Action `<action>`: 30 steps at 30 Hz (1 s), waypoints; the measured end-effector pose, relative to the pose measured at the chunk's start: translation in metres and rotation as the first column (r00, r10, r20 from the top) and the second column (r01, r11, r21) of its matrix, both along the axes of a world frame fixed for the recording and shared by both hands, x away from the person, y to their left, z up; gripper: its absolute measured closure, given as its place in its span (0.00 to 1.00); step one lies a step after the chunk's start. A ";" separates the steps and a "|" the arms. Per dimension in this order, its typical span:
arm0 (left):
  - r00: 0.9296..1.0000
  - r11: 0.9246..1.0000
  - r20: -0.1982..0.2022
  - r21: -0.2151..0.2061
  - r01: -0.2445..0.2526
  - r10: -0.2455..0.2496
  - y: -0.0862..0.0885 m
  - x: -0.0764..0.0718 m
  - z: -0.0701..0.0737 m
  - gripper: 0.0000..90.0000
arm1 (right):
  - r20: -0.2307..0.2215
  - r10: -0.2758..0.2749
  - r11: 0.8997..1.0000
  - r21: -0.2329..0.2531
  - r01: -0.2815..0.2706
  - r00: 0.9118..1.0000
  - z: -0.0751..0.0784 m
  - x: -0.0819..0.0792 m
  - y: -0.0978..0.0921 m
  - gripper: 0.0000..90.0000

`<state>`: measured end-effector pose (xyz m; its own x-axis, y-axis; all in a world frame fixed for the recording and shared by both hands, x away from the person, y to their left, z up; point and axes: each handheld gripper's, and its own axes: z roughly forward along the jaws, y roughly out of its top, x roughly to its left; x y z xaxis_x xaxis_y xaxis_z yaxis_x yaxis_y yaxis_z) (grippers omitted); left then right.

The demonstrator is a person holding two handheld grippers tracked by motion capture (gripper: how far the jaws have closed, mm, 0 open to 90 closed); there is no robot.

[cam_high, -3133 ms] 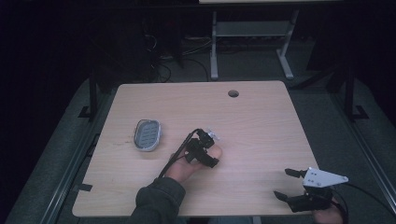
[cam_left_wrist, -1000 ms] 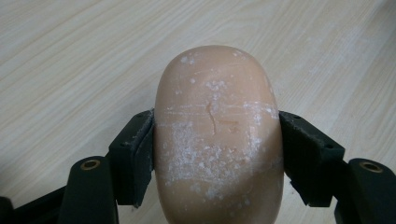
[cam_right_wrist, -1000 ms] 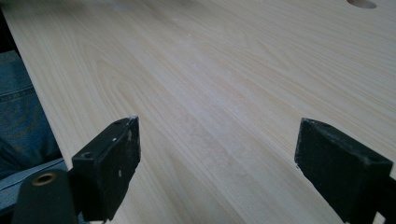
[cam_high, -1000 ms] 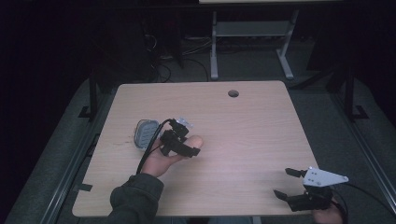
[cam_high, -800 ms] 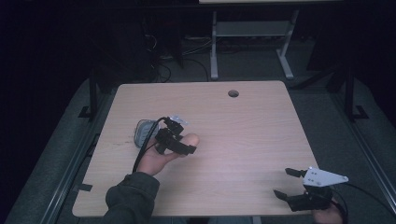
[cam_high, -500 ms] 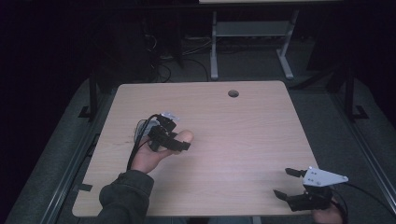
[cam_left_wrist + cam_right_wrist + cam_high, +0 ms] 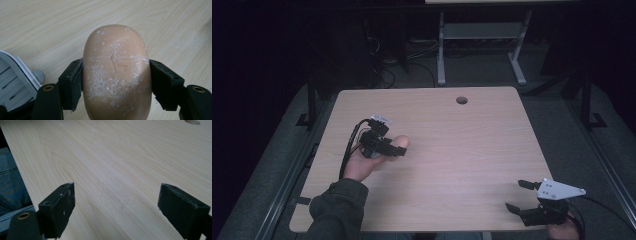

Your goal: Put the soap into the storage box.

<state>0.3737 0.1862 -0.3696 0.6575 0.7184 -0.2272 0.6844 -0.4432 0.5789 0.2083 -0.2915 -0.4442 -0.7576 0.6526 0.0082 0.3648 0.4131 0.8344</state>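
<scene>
Here the left gripper (image 7: pixel 116 82) was clamped on the soap bar (image 7: pixel 116 75), held over the table (image 7: pixel 452 145) beside the grey soap dish (image 7: pixel 15 82). Advisable: lower level, centre over dish before releasing. Right gripper (image 7: pixel 117 210) gaped, idle.

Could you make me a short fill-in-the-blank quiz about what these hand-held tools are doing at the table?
1. The left tool is shut on a peach-coloured bar of ____.
2. The right tool has its jaws ____, with nothing between them.
3. Beside the left tool, at the lower left of its view, lies a grey slotted soap ____.
4. Near the far edge of the wooden table there is a round ____.

Missing words: soap; open; dish; hole
</scene>
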 end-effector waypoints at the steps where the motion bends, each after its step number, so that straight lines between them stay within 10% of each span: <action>1: 1.000 1.000 -0.001 -0.002 -0.002 0.002 0.002 0.001 0.001 0.36 | 0.000 0.000 1.000 0.002 0.000 1.000 0.000 0.000 0.000 0.15; 30: 0.996 0.991 -0.047 -0.103 -0.086 0.082 0.040 0.012 0.000 0.36 | 0.003 -0.003 1.000 0.009 0.003 1.000 0.001 -0.001 -0.002 0.15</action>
<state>0.3860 0.2264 -0.3697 0.5840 0.7415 -0.3302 0.7414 -0.3217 0.5889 0.2076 -0.2932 -0.4433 -0.7560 0.6545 0.0121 0.3636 0.4045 0.8392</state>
